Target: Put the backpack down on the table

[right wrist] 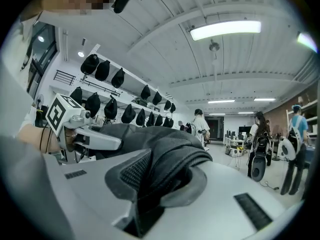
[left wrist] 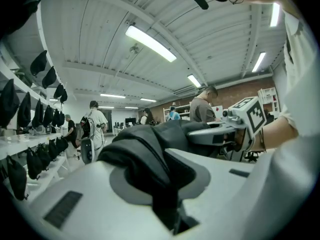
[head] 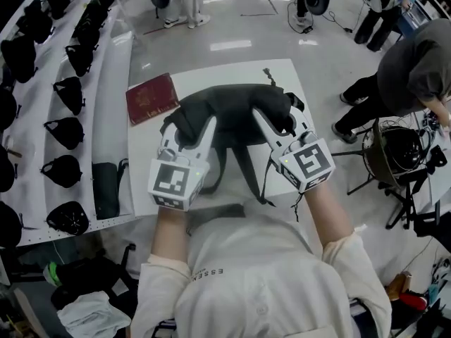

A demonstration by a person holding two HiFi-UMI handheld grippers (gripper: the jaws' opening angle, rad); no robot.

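The black fabric backpack (head: pixel 232 115) covers the middle of the white table (head: pixel 144 153), and whether its underside touches the top or hangs just above it cannot be told; the table's near edge is lost under the person's pale shirt (head: pixel 261 280); the left gripper (head: pixel 206 124) and the right gripper (head: pixel 259 114) bury their jaw tips in dark folds, so in each gripper view the pinched fabric fills the gap between the jaws; the standing people (head: pixel 187 9) at the head view's top edge show only legs; a person in a grey hooded top (head: pixel 416 62) is cropped by the right edge.
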